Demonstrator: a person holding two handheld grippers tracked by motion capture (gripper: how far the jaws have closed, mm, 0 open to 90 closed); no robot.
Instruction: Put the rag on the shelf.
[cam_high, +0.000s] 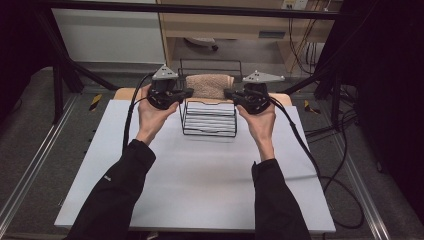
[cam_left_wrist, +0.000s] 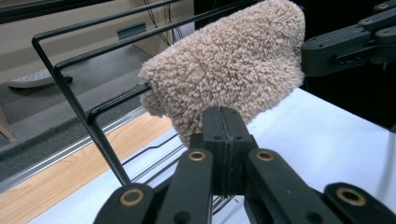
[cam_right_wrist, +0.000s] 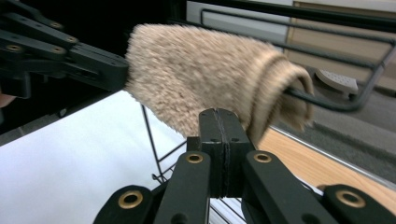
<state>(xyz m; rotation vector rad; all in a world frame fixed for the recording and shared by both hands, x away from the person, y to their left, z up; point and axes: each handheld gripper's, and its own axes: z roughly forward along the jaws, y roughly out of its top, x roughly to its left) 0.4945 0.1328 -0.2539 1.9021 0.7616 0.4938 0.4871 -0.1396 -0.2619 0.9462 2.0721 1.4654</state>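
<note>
High view: grippers (cam_high: 189, 92) (cam_high: 229, 93) flanking towel (cam_high: 210, 85)

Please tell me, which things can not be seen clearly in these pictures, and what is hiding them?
- Left gripper view: where its shut jaws meet the beige towel is hidden behind the jaws themselves.
- Right gripper view: the towel's pile is blurred.
- High view: the towel and both grippers cover the top bar of the wire rack.
- High view: the shelf contents behind are too small to tell.
</note>
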